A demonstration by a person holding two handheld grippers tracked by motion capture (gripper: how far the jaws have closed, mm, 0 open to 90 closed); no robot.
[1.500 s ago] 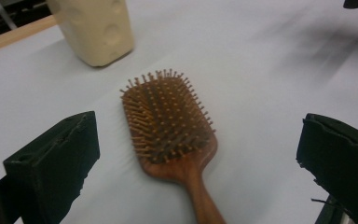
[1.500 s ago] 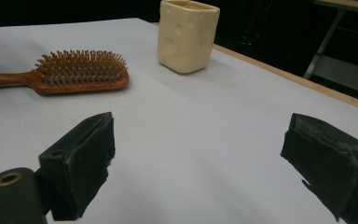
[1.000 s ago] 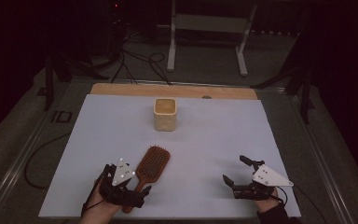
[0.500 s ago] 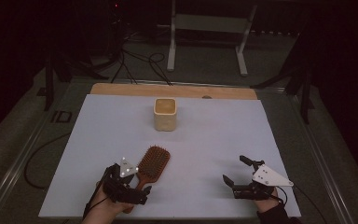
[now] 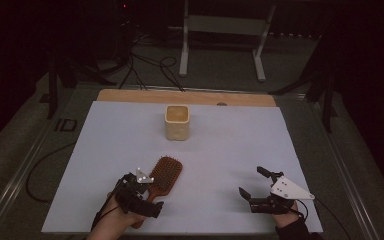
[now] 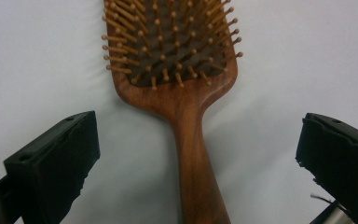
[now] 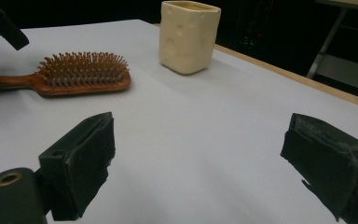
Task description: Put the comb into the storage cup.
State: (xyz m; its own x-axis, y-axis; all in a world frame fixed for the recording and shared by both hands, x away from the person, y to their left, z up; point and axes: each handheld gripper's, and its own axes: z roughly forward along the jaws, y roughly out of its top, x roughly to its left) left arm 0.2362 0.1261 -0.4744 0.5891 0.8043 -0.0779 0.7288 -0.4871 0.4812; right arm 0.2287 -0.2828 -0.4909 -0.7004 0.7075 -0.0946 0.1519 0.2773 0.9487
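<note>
A wooden paddle hairbrush (image 5: 166,171) lies bristles up on the white table cover (image 5: 230,150), front left of centre. My left gripper (image 5: 141,194) is over its handle and is open. In the left gripper view the handle (image 6: 192,154) runs up between the two spread jaws, touching neither, and my left gripper (image 6: 198,138) is centred on it. My right gripper (image 5: 251,181) rests open near the front right edge with nothing in it. The right gripper view shows the brush (image 7: 84,74) far left and my right gripper (image 7: 196,154) over bare cover.
A cream square cup (image 5: 177,121) stands upright behind the brush, toward the back centre; it appears as the cup (image 7: 189,35) in the right gripper view. A wooden strip (image 5: 185,96) edges the table's back. Cables and a metal stand (image 5: 220,30) lie on the floor beyond.
My left gripper has edged slightly right, settling over the brush handle. The brush, the cup and my right gripper have not moved.
</note>
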